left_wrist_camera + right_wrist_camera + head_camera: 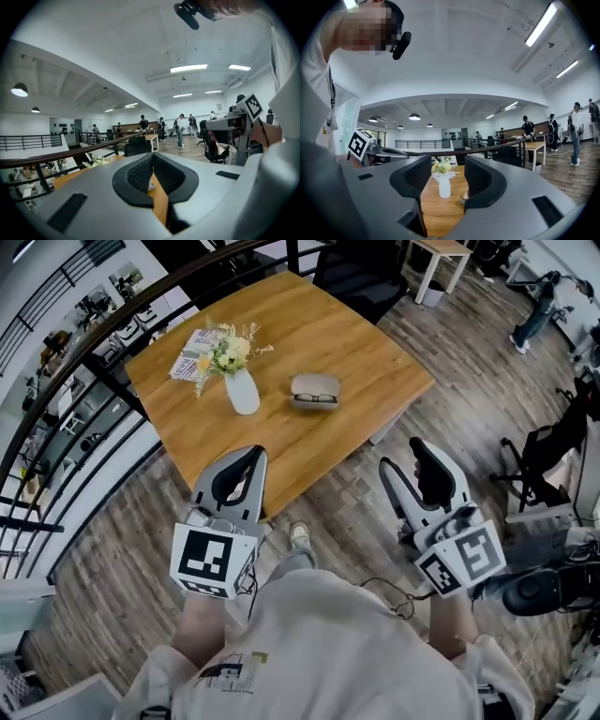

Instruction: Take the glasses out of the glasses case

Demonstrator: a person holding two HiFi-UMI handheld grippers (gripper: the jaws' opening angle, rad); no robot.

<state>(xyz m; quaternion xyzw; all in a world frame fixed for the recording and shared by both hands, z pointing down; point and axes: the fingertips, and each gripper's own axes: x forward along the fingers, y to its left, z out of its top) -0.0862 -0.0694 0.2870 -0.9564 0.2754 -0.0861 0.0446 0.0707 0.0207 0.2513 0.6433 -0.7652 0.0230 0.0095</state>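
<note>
On the table (375,357) stands the vase (242,393). The glasses case (315,388) lies at its 3 o'clock, apart from it, and the booklet (189,358) at its 10 o'clock.

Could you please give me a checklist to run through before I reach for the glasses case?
1. Case located: ok. The glasses case lies on the table.
2. Case open: ok. The lid is up and the glasses show at its near edge.
3. Right gripper ready: ok. Its fingers are apart with nothing held between them.
4. Left gripper ready: not ok. Its fingers are together and empty, so open it first if it is to grasp.
5. Grippers at the case: not ok. Both hang short of the table's near edge.
6. Clearance: ok. The vase stands left of the case, apart from it.
</note>
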